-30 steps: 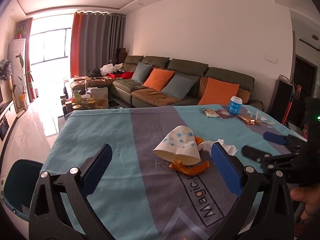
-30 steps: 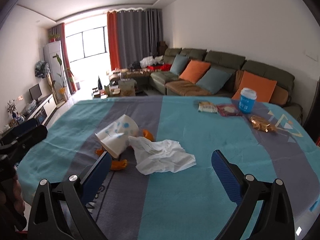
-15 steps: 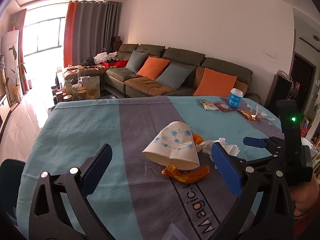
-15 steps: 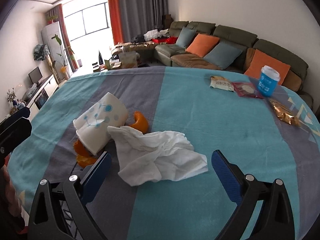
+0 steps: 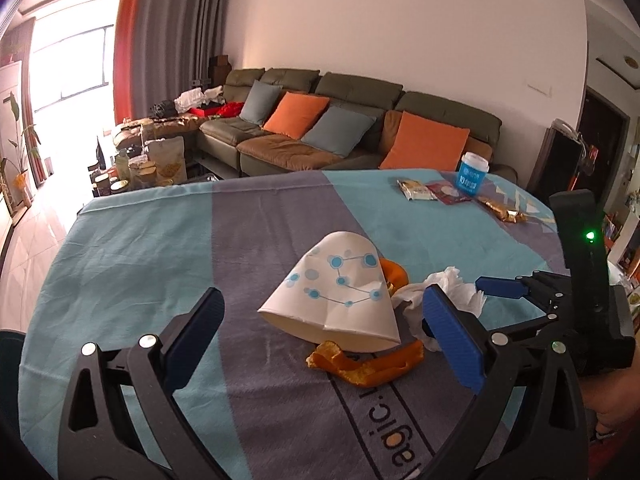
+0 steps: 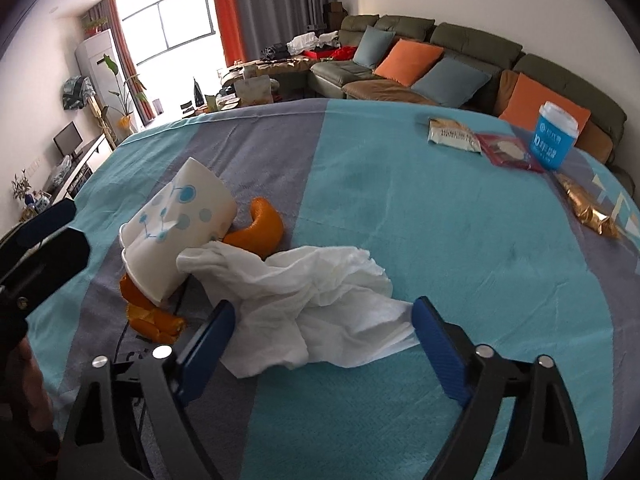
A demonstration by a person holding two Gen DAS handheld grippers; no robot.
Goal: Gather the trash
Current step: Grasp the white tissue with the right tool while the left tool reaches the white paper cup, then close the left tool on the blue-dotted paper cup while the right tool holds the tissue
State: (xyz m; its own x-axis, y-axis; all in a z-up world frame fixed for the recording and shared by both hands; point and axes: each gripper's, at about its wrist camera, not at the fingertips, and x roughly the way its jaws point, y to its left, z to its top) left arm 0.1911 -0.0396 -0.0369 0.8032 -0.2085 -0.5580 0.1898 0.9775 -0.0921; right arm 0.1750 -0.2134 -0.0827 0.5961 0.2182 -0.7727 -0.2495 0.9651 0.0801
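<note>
Right gripper [image 6: 320, 344], fingers spread, straddled the crumpled tissue [image 6: 304, 296]: light, soft, best pinched at its bunched centre. Left gripper [image 5: 320, 332], spread, faced the paper cup [image 5: 336, 300] at 12 o'clock.

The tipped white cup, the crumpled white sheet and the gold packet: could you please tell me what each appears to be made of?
The cup looks like matte paper: its wall is creased and dented. The white sheet looks like soft tissue paper, finely wrinkled and limp. The gold packet is probably metallised foil or plastic film, since it glints and crinkles sharply.
</note>
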